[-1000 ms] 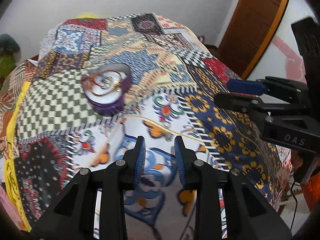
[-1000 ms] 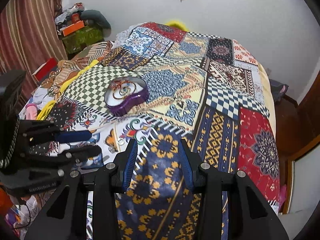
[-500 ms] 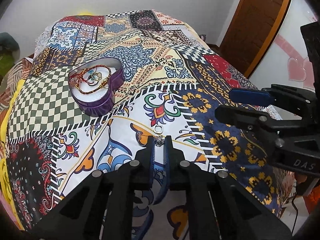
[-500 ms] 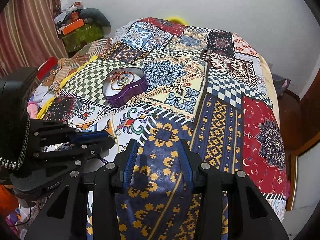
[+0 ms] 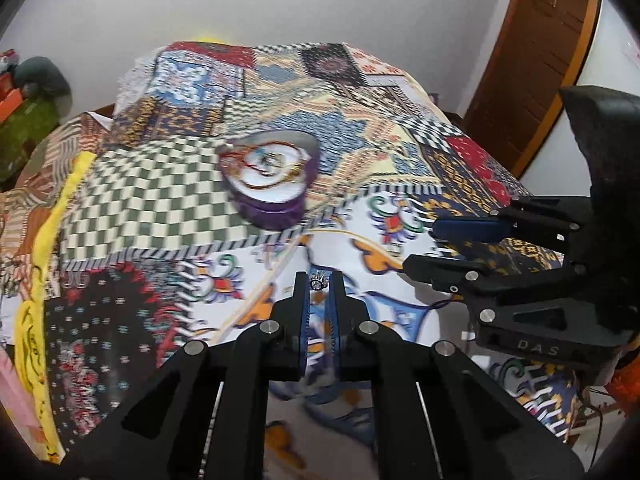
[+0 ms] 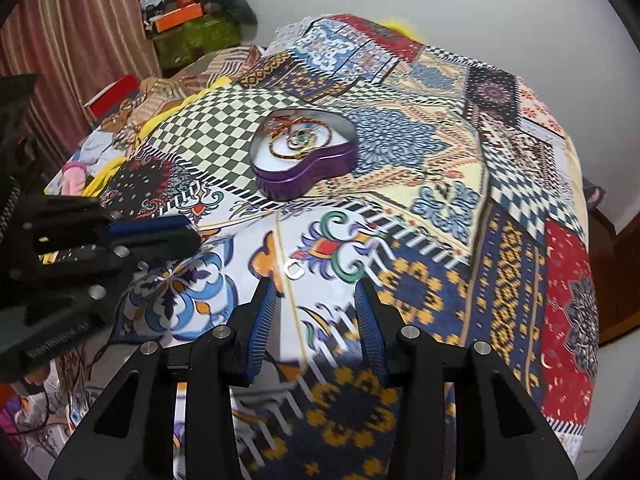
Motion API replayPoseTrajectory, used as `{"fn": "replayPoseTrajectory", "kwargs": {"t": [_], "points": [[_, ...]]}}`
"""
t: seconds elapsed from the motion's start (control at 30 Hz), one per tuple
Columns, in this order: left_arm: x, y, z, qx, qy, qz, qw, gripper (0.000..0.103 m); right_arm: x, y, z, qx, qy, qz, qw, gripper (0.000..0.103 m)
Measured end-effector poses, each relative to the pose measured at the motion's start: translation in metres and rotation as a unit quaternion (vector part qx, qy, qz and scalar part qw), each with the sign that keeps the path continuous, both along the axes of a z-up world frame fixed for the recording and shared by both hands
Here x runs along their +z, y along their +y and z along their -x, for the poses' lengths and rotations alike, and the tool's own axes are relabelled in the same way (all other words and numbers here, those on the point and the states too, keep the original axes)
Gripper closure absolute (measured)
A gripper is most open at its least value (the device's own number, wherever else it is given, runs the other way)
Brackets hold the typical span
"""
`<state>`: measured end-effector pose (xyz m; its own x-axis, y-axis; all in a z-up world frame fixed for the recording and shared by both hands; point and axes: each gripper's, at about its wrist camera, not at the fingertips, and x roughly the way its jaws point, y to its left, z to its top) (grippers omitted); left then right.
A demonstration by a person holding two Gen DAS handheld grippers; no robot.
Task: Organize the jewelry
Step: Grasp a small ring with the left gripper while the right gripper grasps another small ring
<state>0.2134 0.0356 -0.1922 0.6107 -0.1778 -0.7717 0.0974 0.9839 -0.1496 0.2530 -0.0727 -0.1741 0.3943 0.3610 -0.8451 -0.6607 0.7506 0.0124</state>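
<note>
Your left gripper (image 5: 319, 280) is closed on a small silver ring (image 5: 318, 281), pinched at its fingertips above the bedspread (image 5: 168, 200), on the near side of the purple heart-shaped tin (image 5: 276, 210). Your right gripper (image 6: 316, 300) stands open and empty. A second ring (image 6: 294, 270) lies on the bedspread between it and the tin, which holds beaded bracelets (image 6: 300, 140).

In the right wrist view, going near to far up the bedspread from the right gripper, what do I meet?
Right gripper, jaws apart with nothing between them → small silver ring lying on the bedspread → purple heart-shaped tin with jewelry inside → wall.
</note>
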Motion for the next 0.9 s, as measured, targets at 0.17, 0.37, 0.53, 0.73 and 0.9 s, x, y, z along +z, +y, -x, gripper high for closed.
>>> {"fn": "replayPoseTrajectory", "kwargs": {"t": [0.17, 0.37, 0.53, 0.73, 0.9], "points": [[0.001, 0.012, 0.005, 0.010, -0.006, 0.002, 0.9999, 0.095, -0.007, 0.007, -0.005, 0.006, 0.016, 0.008, 1.000, 0.070], [0.000, 0.013, 0.008, 0.013, -0.009, 0.004, 0.9999, 0.095, -0.009, 0.010, -0.006, 0.006, 0.017, 0.013, 1.000, 0.081], [0.002, 0.008, 0.010, 0.013, -0.012, 0.004, 0.9998, 0.095, -0.009, 0.012, -0.005, 0.010, 0.010, 0.021, 1.000, 0.094], [0.013, 0.010, 0.011, 0.014, -0.023, 0.001, 0.9996, 0.095, -0.001, 0.007, -0.006, -0.001, 0.011, 0.007, 1.000, 0.095], [0.029, 0.016, 0.007, 0.019, -0.039, -0.003, 0.9990, 0.095, 0.017, 0.001, -0.008, -0.015, -0.002, -0.016, 1.000, 0.095]]}}
